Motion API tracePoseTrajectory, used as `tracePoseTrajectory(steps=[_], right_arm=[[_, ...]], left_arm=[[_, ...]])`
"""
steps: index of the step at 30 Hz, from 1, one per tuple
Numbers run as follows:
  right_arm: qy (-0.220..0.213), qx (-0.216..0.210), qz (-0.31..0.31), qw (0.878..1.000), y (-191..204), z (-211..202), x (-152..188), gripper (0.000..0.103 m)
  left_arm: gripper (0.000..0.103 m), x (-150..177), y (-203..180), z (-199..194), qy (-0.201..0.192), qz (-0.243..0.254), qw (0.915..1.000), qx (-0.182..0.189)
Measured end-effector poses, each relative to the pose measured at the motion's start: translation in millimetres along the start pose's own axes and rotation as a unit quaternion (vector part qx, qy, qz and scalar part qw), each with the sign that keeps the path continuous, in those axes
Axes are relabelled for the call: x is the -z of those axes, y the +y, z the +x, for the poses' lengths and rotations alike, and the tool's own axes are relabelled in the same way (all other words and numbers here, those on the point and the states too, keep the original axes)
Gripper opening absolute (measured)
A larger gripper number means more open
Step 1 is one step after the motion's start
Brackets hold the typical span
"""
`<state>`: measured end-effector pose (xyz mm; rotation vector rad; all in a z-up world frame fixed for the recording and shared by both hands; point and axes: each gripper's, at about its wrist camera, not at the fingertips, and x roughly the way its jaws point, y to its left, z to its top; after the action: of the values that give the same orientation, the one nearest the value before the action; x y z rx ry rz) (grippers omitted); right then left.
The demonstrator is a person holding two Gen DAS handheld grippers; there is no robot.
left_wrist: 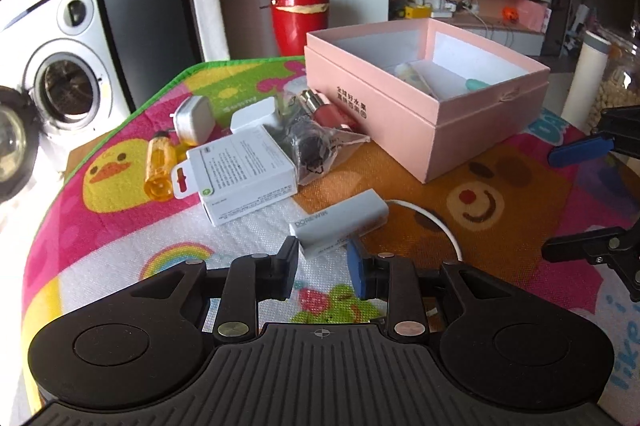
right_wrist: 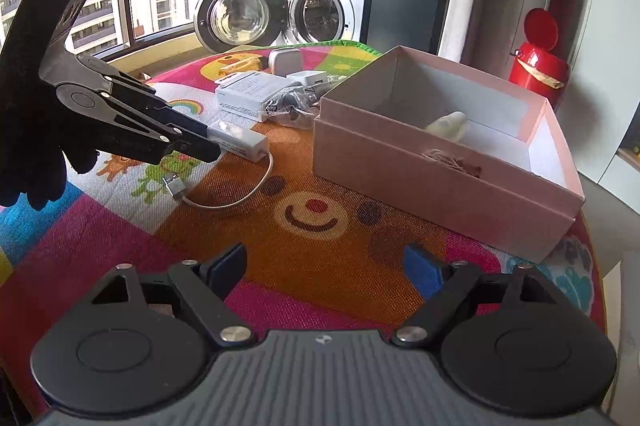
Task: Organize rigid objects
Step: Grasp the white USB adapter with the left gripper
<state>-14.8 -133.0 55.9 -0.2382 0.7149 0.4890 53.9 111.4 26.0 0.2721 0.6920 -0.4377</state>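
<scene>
A white USB adapter (left_wrist: 340, 222) with a white cable (right_wrist: 236, 197) lies on the colourful mat. My left gripper (left_wrist: 322, 268) has its jaws around the adapter's near end, close to its sides; I cannot tell if they grip it. It also shows in the right wrist view (right_wrist: 208, 141). My right gripper (right_wrist: 324, 270) is open and empty above the mat, in front of the open pink box (left_wrist: 432, 129). The box holds a pale yellow item (right_wrist: 448, 125) and a few small things. White boxes (left_wrist: 244, 165), an amber screwdriver handle (left_wrist: 160, 165), a white plug (left_wrist: 194, 117) and a plastic bag (left_wrist: 316, 145) lie beyond.
The mat (right_wrist: 320, 226) covers a round table. A red bin (left_wrist: 298, 13) stands behind it. A washing machine (right_wrist: 320, 5) with its door open is beyond the table. A white cylinder and a jar (left_wrist: 592, 81) stand at the right edge.
</scene>
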Motion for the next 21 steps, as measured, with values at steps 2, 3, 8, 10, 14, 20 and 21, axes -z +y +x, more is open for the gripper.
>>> tracePoseTrajectory(steps=[2,3,8,10,14,20,21], right_arm=[[-0.005,0.003,-0.005,1.000,1.4,-3.5,1.2,0.086],[-0.009,0.005,-0.008,1.000,1.3,-6.0,2.6,0.086],[0.000,0.003,0.007,1.000,-4.7,-5.1,9.1,0.086],[0.006,0.001,0.023,1.000,-8.4,-3.4,11.7,0.086],[0.002,0.001,0.033,0.999,-13.8,-6.8,18.2,0.086],[0.009,-0.005,0.052,0.999,-20.8,-2.3,24.0,0.086],[0.009,-0.007,0.051,0.999,-19.8,-1.9,23.2,0.086]], left_arm=[[0.030,-8.4,0.3,-5.6,-0.011,0.026,0.9996,0.006],[0.030,-12.7,3.4,-7.3,-0.016,0.027,0.9993,0.017],[0.031,-28.5,27.8,16.6,-0.003,-0.055,0.9962,0.067],[0.029,-25.9,38.0,30.2,0.010,-0.094,0.9919,0.085],[0.029,-12.7,50.0,23.0,0.011,-0.131,0.9818,0.137],[0.029,5.8,13.9,1.8,0.036,-0.048,0.9904,0.124],[0.030,6.9,4.8,0.6,0.037,-0.029,0.9934,0.104]])
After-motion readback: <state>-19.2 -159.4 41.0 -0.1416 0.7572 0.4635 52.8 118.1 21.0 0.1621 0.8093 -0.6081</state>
